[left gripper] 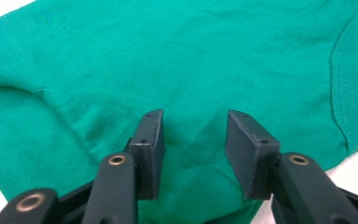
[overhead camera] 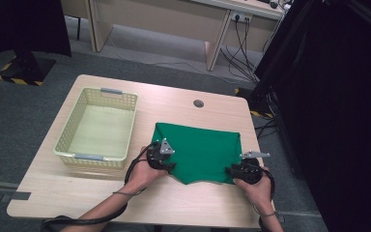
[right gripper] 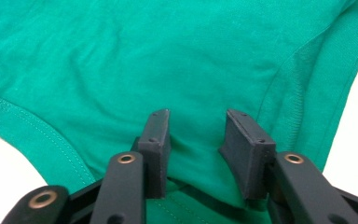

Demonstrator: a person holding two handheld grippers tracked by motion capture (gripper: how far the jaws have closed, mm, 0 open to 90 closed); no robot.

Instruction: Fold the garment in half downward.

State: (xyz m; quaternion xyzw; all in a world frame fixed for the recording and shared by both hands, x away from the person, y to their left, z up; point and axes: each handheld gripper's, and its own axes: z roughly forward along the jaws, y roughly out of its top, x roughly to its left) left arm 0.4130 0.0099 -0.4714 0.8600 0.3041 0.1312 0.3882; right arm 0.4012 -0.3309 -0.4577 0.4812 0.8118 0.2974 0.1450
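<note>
A green garment (overhead camera: pixel 198 150) lies folded flat on the wooden table (overhead camera: pixel 77 193), right of centre. My left gripper (overhead camera: pixel 170 166) rests at its near left corner, and my right gripper (overhead camera: pixel 230 170) at its near right corner. In the left gripper view the left gripper (left gripper: pixel 193 135) has its jaws apart on the green cloth (left gripper: pixel 182 56), with a low ridge of fabric between the pads and a ribbed hem at the right. In the right gripper view the right gripper (right gripper: pixel 196 135) stands the same way on the cloth (right gripper: pixel 168 51), open, beside a stitched seam.
An empty cream plastic basket (overhead camera: pixel 65 140) stands on the left half of the table. A round cable hole (overhead camera: pixel 198 103) sits near the far edge. Beyond the table are a desk, cables on the floor and a dark curtain at the right.
</note>
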